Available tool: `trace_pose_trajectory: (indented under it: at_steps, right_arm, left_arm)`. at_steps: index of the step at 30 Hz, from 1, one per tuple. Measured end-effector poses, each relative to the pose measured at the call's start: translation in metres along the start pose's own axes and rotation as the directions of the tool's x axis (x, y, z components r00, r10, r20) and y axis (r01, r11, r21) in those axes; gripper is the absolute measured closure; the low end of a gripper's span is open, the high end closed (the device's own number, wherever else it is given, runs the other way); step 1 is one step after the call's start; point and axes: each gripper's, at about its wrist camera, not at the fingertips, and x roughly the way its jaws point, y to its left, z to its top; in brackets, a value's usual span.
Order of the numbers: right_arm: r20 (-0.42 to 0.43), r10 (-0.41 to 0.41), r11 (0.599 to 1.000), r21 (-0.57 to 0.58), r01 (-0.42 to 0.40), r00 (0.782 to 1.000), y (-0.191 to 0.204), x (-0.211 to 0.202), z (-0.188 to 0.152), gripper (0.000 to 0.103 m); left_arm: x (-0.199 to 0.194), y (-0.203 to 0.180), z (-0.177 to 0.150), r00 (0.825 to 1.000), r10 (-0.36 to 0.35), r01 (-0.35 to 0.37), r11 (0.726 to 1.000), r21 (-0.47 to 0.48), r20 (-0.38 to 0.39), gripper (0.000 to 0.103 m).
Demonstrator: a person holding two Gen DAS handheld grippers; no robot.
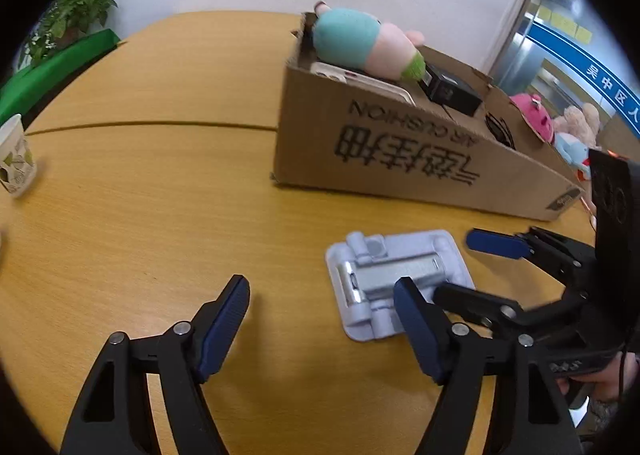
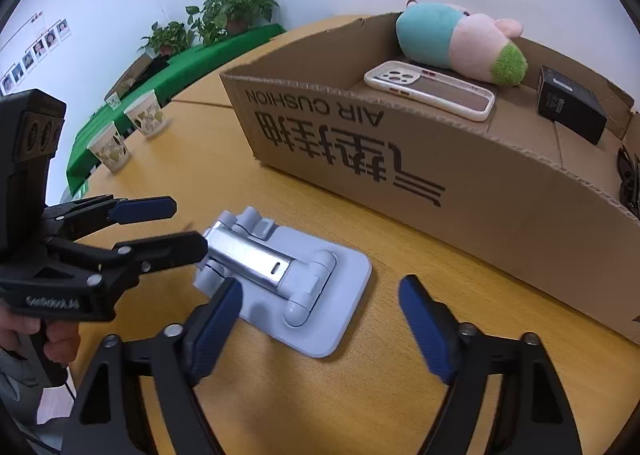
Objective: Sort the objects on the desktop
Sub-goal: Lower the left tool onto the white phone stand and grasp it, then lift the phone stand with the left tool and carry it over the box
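A folded grey phone stand point(image 1: 394, 281) point(image 2: 288, 275) lies flat on the wooden table in front of a cardboard box point(image 1: 400, 159) point(image 2: 460, 183). The box holds a plush toy point(image 2: 460, 43), a phone case point(image 2: 432, 93) and a black box point(image 2: 568, 107). My left gripper point(image 1: 320, 319) is open, its right finger just over the stand's near edge. My right gripper point(image 2: 320, 319) is open around the stand's near side, not touching it. Each gripper also shows in the other's view, the right one point(image 1: 456, 267) and the left one point(image 2: 176, 227).
Paper cups stand at the table's left point(image 1: 16, 159) point(image 2: 146, 115) point(image 2: 110, 149). Potted plants point(image 2: 236, 7) and a green cloth point(image 2: 180, 71) are behind. More plush toys point(image 1: 560, 127) lie at the box's far end.
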Motion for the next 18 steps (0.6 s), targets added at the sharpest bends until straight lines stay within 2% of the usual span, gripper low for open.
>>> trace_pose_trajectory:
  at_steps: [1, 2, 3, 6, 7, 9, 12, 13, 14, 18]
  right_arm:
    - [-0.007, -0.009, 1.0, -0.008, 0.009, 1.0, -0.001, 0.003, -0.002, 0.038]
    - [-0.004, 0.0, 1.0, -0.005, 0.0, 1.0, -0.002, 0.003, -0.003, 0.039]
    - [-0.001, 0.011, 1.0, 0.007, -0.011, 1.0, -0.006, 0.002, -0.004, 0.042]
    - [0.008, 0.015, 1.0, 0.012, -0.015, 1.0, -0.011, -0.005, -0.006, 0.064]
    - [0.011, 0.013, 1.0, 0.015, -0.013, 1.0, -0.013, -0.008, -0.007, 0.067]
    - [0.008, 0.006, 1.0, 0.021, -0.006, 1.0, -0.015, -0.011, -0.007, 0.068]
    - [-0.001, 0.011, 1.0, 0.016, -0.011, 1.0, -0.013, -0.009, -0.006, 0.063]
    - [-0.003, 0.015, 1.0, 0.014, -0.015, 1.0, -0.013, -0.007, -0.004, 0.059]
    - [-0.001, 0.019, 1.0, 0.011, -0.019, 1.0, -0.012, -0.006, -0.003, 0.058]
    - [0.012, 0.033, 0.999, 0.039, -0.033, 0.999, -0.017, -0.003, -0.002, 0.063]
  left_arm:
    - [0.003, -0.002, -0.001, 1.0, -0.011, 0.011, 1.0, 0.006, -0.007, 0.033]
    - [0.005, -0.003, -0.003, 1.0, -0.018, 0.018, 1.0, 0.009, -0.013, 0.035]
    - [0.008, -0.004, -0.004, 0.999, -0.025, 0.025, 1.0, 0.009, -0.024, 0.043]
    - [0.009, -0.008, -0.005, 0.999, -0.049, 0.049, 0.999, 0.002, -0.025, 0.049]
    - [0.009, -0.009, -0.005, 0.997, -0.067, 0.067, 0.998, 0.002, -0.031, 0.051]
    - [0.011, -0.013, -0.006, 0.996, -0.082, 0.083, 0.997, 0.009, -0.037, 0.057]
    - [0.012, -0.022, -0.009, 0.998, -0.052, 0.053, 0.998, 0.046, -0.034, 0.058]
    - [0.012, -0.021, -0.009, 0.997, -0.069, 0.07, 0.997, 0.035, -0.036, 0.065]
    - [0.013, -0.02, -0.009, 0.994, -0.097, 0.097, 0.995, 0.014, -0.04, 0.068]
    - [0.012, -0.021, -0.011, 0.996, -0.08, 0.08, 0.997, 0.01, -0.025, 0.069]
